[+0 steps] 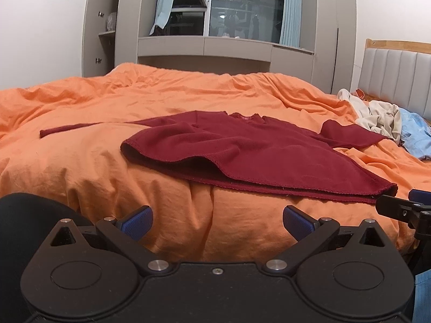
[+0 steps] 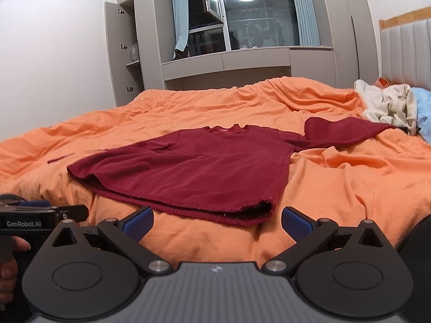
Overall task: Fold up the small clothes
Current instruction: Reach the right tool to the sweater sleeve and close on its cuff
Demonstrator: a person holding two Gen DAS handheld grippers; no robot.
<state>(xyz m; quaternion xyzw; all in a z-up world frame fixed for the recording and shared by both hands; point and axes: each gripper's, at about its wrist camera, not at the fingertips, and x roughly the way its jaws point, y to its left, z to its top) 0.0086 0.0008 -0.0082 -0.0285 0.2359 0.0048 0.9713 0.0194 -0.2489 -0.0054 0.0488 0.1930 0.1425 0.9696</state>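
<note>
A dark red shirt (image 1: 242, 150) lies spread on the bed (image 1: 94, 161), hem toward me, one sleeve stretched left, the other reaching right toward a heap of pale clothes (image 1: 382, 115) near the headboard (image 1: 396, 80). I hold my left tool (image 1: 217, 222) wide open and empty just short of the hem; my right tool (image 2: 217, 222), equally wide open and empty, sits just before the hem's right corner, beside the left one.
</note>
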